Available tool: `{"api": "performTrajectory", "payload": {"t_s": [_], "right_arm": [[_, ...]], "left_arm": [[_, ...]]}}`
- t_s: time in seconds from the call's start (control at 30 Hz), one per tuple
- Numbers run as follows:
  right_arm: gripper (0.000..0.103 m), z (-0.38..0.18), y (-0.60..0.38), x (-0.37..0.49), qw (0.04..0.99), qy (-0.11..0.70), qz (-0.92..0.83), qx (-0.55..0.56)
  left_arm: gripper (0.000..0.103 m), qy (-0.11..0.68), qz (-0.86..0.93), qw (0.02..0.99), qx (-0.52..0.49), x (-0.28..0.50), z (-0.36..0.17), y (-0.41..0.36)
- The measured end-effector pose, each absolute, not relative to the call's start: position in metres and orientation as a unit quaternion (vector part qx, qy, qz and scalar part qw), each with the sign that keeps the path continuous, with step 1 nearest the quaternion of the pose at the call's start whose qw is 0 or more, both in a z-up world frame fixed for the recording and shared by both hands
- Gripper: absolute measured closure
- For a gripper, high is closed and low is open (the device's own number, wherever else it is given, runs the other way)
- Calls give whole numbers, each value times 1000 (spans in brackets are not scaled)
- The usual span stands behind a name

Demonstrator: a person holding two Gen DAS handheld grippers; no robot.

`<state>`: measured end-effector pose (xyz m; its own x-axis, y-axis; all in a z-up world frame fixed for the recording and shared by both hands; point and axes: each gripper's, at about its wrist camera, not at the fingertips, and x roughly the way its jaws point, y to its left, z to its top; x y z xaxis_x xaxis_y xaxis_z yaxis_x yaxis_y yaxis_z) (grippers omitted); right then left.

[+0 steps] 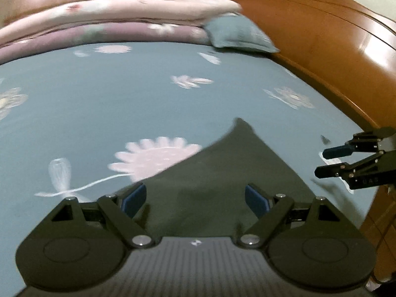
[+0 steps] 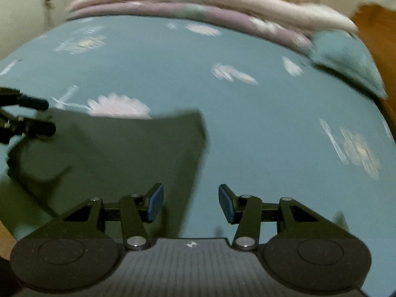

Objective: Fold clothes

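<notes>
**Both grippers spread over a dark green garment on the bed**

From the left wrist view, the left gripper (image 1: 195,199) is hovering with its fingers spread wide and nothing between them. The dark green garment (image 1: 217,173) is lying flat on the blue floral bedsheet (image 1: 99,104), running between and ahead of the blue pads (image 1: 133,199) and ending in a pointed corner beyond the fingertips. Off to the right of the fingers, the right gripper (image 1: 324,160) is showing with its fingers parted, close to the wooden headboard (image 1: 321,37). Far ahead, folded pink quilts (image 1: 111,22) and a teal pillow (image 1: 237,34) are sitting at the bed's far edge.

From the right wrist view, the right gripper (image 2: 190,203) is holding its fingers released and empty. The garment (image 2: 111,153) is lying ahead and left of them, its right edge passing just inside the left pad (image 2: 154,203); bare sheet (image 2: 272,123) is showing ahead of the right pad. The left gripper (image 2: 47,117) is reaching in at the far left over the garment's edge; whether it is touching the cloth is unclear.
</notes>
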<state>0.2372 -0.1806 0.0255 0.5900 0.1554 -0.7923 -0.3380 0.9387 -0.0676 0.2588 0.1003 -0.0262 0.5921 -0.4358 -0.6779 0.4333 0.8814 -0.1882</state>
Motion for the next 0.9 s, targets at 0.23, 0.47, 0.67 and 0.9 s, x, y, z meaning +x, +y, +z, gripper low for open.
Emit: {"api": "performTrajectory", "payload": {"t_s": [0.23,0.47,0.67,0.9], "right_arm": [[79,14,-202,215,887,435,144,-50],[78,15,-179,228,882,424,197,-63],[46,12,-195,200,870,426,223,-110],[42,-7,-181,168,872,414,205,-161]], "left_arm": [[16,420,-227,878,34,247,-58,126],[16,422,-178,889,8,244,-36,128],[16,418,-202,885,8,243,-31,109],[16,426,-210,880,36,245,-32,95]]}}
